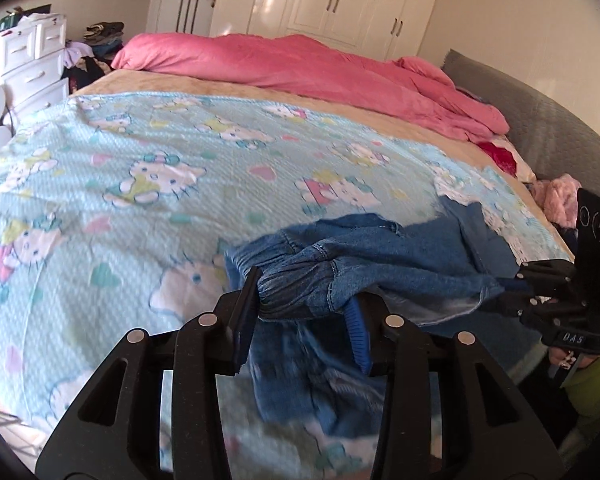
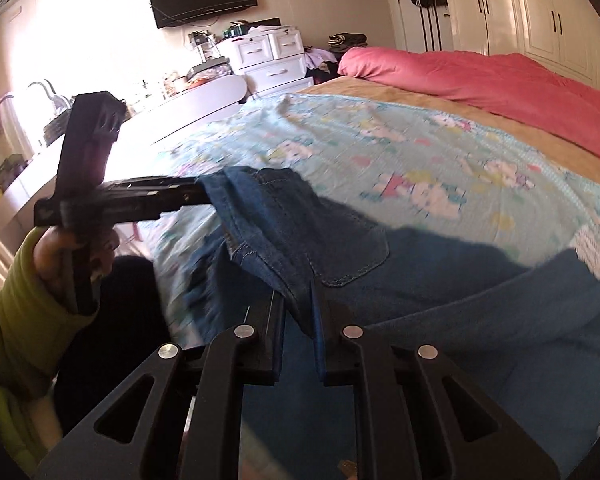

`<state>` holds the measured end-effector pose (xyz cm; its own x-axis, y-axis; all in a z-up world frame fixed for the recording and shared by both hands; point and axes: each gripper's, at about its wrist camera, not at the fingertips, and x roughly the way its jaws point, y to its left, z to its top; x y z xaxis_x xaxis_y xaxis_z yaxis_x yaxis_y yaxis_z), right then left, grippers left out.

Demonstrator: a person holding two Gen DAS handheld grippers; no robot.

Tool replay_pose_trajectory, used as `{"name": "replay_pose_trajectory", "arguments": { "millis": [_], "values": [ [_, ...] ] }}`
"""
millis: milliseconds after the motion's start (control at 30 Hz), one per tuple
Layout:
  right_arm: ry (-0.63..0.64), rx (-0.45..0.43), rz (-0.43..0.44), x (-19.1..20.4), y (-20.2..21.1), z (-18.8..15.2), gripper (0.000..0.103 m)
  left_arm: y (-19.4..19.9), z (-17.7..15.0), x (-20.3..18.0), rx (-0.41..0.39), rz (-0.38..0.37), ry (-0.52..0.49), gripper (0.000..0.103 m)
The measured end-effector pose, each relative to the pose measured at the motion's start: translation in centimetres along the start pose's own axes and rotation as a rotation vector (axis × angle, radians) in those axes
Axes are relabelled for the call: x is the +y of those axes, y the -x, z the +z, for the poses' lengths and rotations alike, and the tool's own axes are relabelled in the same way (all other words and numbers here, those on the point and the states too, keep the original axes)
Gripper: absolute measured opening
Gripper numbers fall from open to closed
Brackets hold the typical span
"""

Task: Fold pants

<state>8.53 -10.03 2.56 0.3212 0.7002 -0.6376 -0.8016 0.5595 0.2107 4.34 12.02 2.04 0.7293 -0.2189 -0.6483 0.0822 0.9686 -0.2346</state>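
A wide bed (image 1: 80,208) is filling the room, its pale blue cartoon-print sheet (image 1: 204,152) lying open and bare toward the far rumpled pink duvet (image 1: 308,68). The denim pants (image 1: 380,252) are hanging bunched over the bed's near edge, stretched between both tools. The left gripper (image 1: 306,304) is clenching the gathered elastic waistband between its blue pads. The right gripper (image 2: 302,316) is pinching a thin stitched denim fold beside a back pocket (image 2: 340,248), jaws nearly closed.
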Motion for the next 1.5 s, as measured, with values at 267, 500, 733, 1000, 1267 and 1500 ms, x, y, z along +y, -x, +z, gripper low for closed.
{"name": "replay_pose_trajectory", "arguments": {
  "millis": [267, 500, 733, 1000, 1267, 1500],
  "values": [
    [0.046, 0.045, -0.014, 2.4, -0.2, -2.6, 0.011, 0.2, -2.2, -0.2, 0.086, 0.017, 0.003, 0.035],
    [0.067, 0.075, -0.031, 3.2, -0.8, -4.0, 0.011, -0.3, -3.7, 0.4, 0.161, 0.018, 0.038, 0.037],
    [0.1, 0.123, -0.037, 3.8, -1.8, -4.9, 0.011, 0.6, -4.9, 0.4, 0.185, 0.037, 0.044, 0.039],
    [0.085, 0.139, -0.018, 4.0, -2.7, -5.6, 0.014, 4.4, -3.9, -0.3, 0.108, 0.044, 0.066, 0.039],
    [0.054, 0.152, 0.028, 4.2, -2.6, -5.7, 0.031, -1.1, -3.3, -5.1, 0.2, 0.042, -0.071, 0.039],
    [0.036, 0.074, 0.066, 4.5, -0.1, -4.9, 0.037, -2.4, -4.7, -4.3, 0.228, 0.014, -0.056, 0.039]
  ]
}}
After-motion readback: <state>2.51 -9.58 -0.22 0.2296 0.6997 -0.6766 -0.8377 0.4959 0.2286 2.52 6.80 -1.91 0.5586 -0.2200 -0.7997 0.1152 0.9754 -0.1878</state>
